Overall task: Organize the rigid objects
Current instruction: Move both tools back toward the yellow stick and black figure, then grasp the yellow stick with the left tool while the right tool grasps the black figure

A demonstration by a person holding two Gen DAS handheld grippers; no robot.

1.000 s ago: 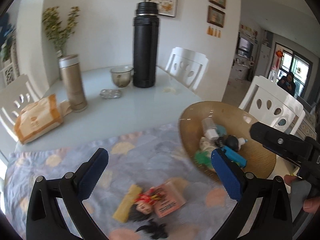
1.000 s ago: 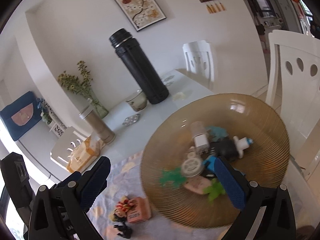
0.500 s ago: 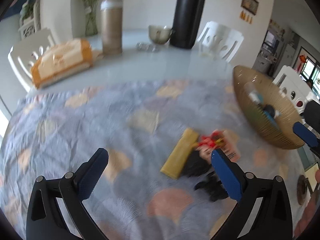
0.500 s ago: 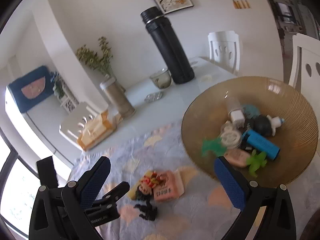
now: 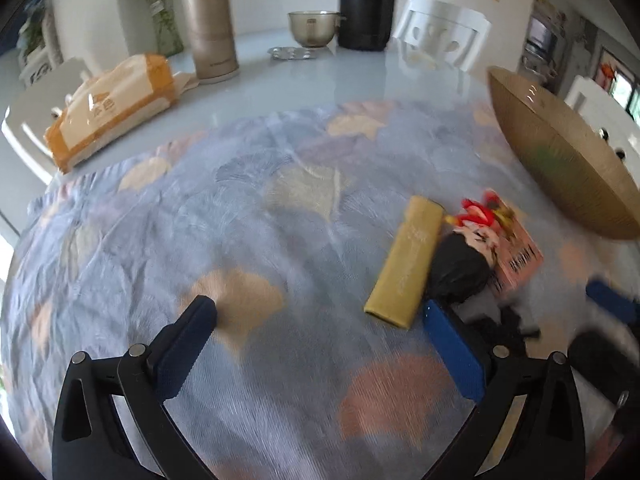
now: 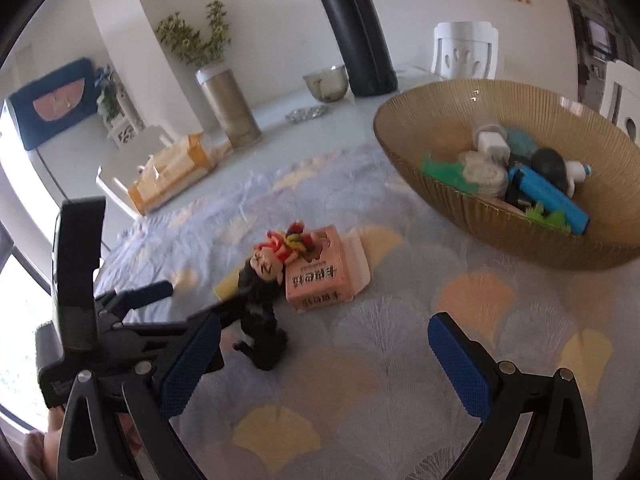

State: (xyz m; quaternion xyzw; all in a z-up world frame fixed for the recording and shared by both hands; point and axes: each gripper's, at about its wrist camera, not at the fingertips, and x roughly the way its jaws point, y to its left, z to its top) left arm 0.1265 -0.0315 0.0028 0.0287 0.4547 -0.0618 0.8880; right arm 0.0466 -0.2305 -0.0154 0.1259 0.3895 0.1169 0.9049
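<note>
- The table (image 5: 304,76) carries a patterned cloth (image 5: 200,240); your loose things lie on the cloth, at about 3 o'clock in the left wrist view.
- The bowl (image 6: 440,184) sits at 1 o'clock of the right wrist view, well apart from the loose cluster; it already holds a blue marker (image 6: 548,196) among other small pieces; judge it the destination.
- Your left gripper (image 5: 320,316) hangs low over the cloth with its jaws wide apart and empty; your right gripper (image 6: 324,348) is likewise spread and holds nothing.
- The pink box (image 6: 320,276) lies flat, touching the figurine; likely light card that dents, so close gently across its short sides.
- The yellow bar (image 5: 408,268) lies just beside your left gripper's right finger; it looks stiff and smooth, perhaps slippery; take it across its narrow width near the middle.
- The figurine (image 6: 264,300) leans against the box; irregular, probably hard and top-heavy; grip the dark body, not the red headpiece.
</note>
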